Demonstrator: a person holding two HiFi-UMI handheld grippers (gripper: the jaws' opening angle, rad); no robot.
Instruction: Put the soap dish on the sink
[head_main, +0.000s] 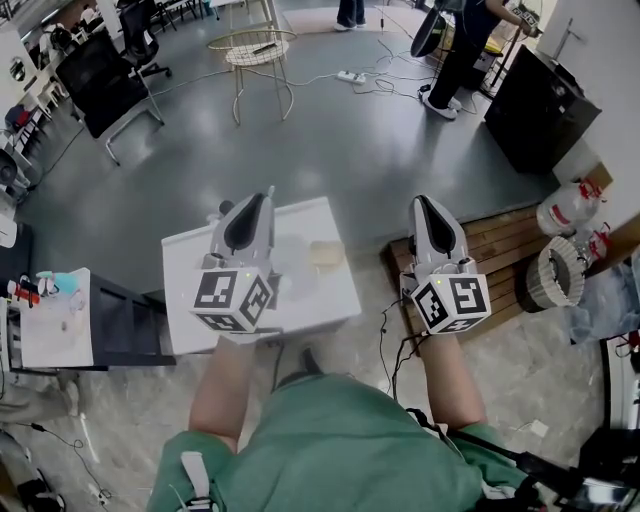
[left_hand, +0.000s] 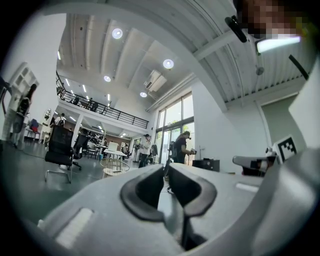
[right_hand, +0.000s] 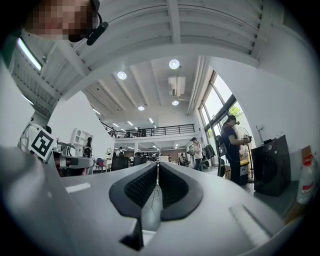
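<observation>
A white sink unit stands on the floor in front of me in the head view. A pale cream soap dish lies on its top near the right edge, and a small faucet stands at its far left corner. My left gripper hovers over the unit's left half, its jaws shut on nothing. My right gripper is held to the right of the unit, over the floor, also shut and empty. Both gripper views look out level across the room, past the left gripper and the right gripper; neither shows the sink or the dish.
A wooden pallet lies to the right, with a wicker basket and water jugs beyond it. A black cabinet stands far right and a wire table behind. A low table with small items is at left. Cables cross the floor.
</observation>
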